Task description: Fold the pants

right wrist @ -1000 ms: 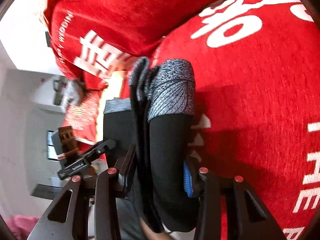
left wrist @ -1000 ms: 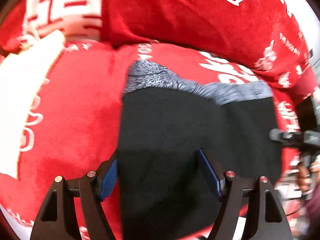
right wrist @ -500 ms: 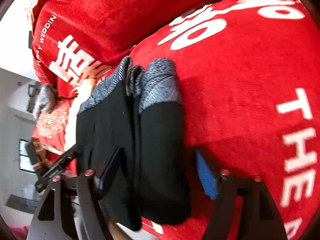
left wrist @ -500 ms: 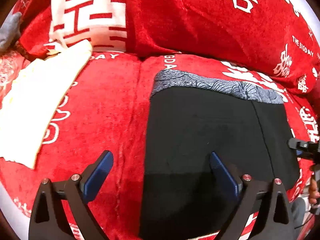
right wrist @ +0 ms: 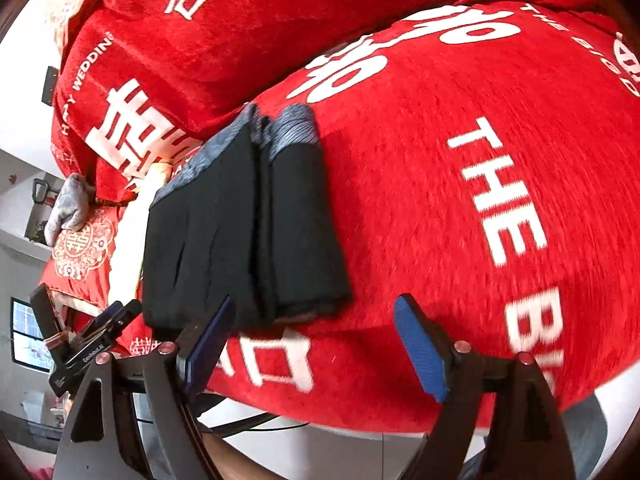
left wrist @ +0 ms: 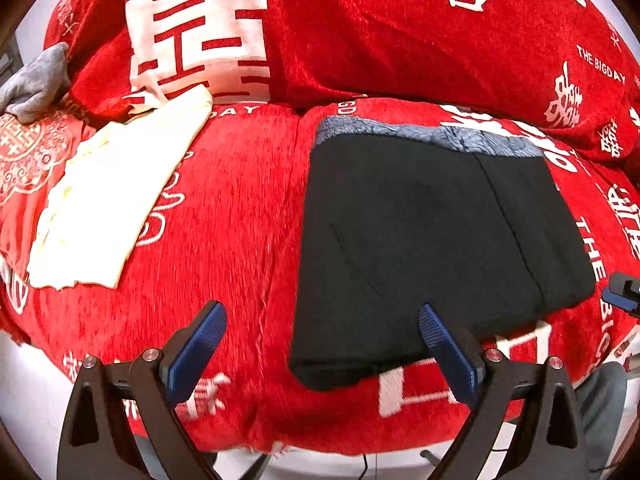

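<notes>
The black pants [left wrist: 424, 240] with a grey patterned waistband lie folded into a flat rectangle on the red sofa seat; they also show in the right wrist view [right wrist: 244, 232]. My left gripper [left wrist: 320, 340] is open and empty, hanging just in front of the pants' near left edge. My right gripper [right wrist: 312, 340] is open and empty, just in front of the pants' near right corner. Its tip shows in the left wrist view [left wrist: 622, 296]. Neither gripper touches the pants.
A cream cloth [left wrist: 112, 200] lies on the seat left of the pants. A grey cloth [left wrist: 36, 80] rests at the far left. Red back cushions [left wrist: 360, 32] with white characters rise behind. The seat's front edge [left wrist: 320, 436] drops off below the grippers.
Both grippers opened, let go of the pants and pulled back toward the seat's front edge. The pants now lie flat on the seat.
</notes>
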